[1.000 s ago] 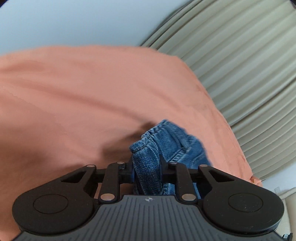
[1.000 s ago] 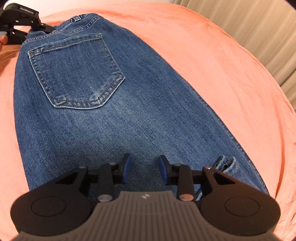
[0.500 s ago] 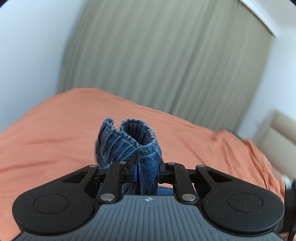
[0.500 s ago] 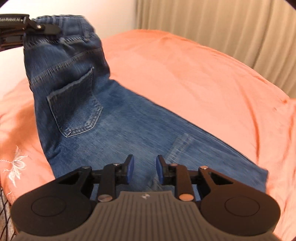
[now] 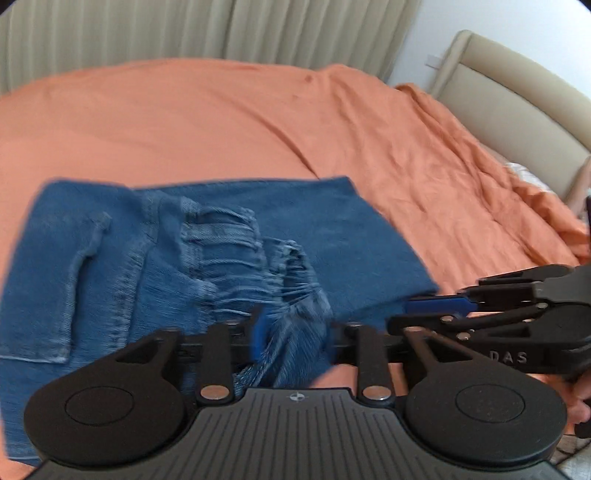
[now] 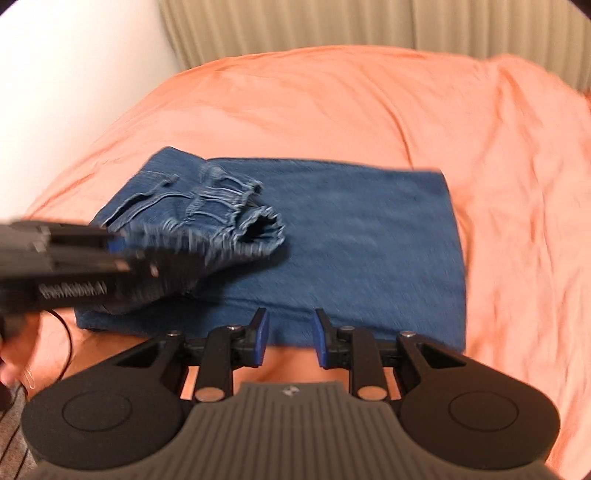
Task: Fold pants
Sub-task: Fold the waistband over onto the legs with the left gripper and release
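Blue denim pants [image 5: 229, 236] lie folded over on the orange bedspread [image 5: 221, 118]. My left gripper [image 5: 293, 334] is shut on the elastic waistband [image 5: 295, 325], which is bunched over the lower layer. In the right wrist view the pants [image 6: 369, 236] form a rectangle, with the waistband [image 6: 236, 206] heaped at their left. My right gripper [image 6: 289, 339] is open and empty, just at the pants' near edge. The left gripper [image 6: 122, 245] comes in from the left there, blurred. The right gripper [image 5: 436, 308] shows at the right of the left wrist view.
Beige curtains [image 5: 184, 29] hang behind the bed. A padded beige headboard [image 5: 517, 110] stands at the right. A white wall [image 6: 74, 74] is at the left in the right wrist view. The bedspread is wrinkled toward the headboard.
My left gripper has carried the waistband up and over, then down onto the lower legs, folding the pants in half. My right gripper has drawn back to the pants' near edge, still open.
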Demonstrator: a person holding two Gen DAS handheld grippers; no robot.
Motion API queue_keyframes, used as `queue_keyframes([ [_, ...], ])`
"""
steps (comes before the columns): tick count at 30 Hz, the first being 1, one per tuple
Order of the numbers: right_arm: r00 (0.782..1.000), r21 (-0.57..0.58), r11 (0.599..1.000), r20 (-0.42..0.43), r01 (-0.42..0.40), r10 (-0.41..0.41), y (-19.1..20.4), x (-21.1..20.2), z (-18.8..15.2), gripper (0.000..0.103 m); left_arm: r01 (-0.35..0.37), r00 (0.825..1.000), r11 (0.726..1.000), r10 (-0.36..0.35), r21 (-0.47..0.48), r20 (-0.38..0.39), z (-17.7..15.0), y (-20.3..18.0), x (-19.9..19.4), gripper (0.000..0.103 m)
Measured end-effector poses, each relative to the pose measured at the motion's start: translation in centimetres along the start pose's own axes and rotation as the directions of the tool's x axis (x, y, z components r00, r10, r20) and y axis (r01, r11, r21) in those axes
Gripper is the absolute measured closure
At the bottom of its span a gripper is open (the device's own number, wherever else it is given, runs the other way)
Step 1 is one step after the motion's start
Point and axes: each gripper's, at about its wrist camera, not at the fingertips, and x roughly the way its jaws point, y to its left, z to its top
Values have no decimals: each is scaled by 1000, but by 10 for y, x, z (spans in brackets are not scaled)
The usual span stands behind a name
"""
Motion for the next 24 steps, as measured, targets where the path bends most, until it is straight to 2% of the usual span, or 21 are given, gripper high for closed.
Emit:
queue_keyframes([
  [2, 1000, 20, 1000, 2, -16, 16, -6, -1, -4, 82, 67, 998, 997, -68, -33, -19, 2, 3, -6, 45],
  [4, 999, 26, 999, 10, -36, 35, -8, -1, -3, 82, 117, 992, 991, -119, -59, -34, 12, 6, -9, 44],
  [6, 998, 29, 998, 26, -64, 63, -8, -3, 3, 82, 114, 993, 992, -115, -62, -22, 24, 8, -15, 44],
  [10, 989, 57, 989, 66, -135, 131, -5, -6, 21, 80, 26, 1000, 999, -26, -35, 6, 46, 22, -26, 44],
  [14, 978, 90, 977, 96, -193, 185, 5, 8, 48, 68, -110, 994, 994, 110, -26, 19, 60, 50, -29, 45],
  [18, 975, 174, 960, 78, -219, 208, 9, 44, 76, 65, -150, 988, 988, 151, -39, 16, 60, 79, -34, 45],
  [22, 983, 261, 948, 27, -184, 184, 6, 81, 92, 61, -169, 985, 984, 170, -56, 11, 52, 104, -38, 45],
  [24, 980, 305, 933, 12, -191, 197, 3, 96, 94, 61, -165, 986, 983, 165, -81, -1, 48, 115, -37, 45],
])
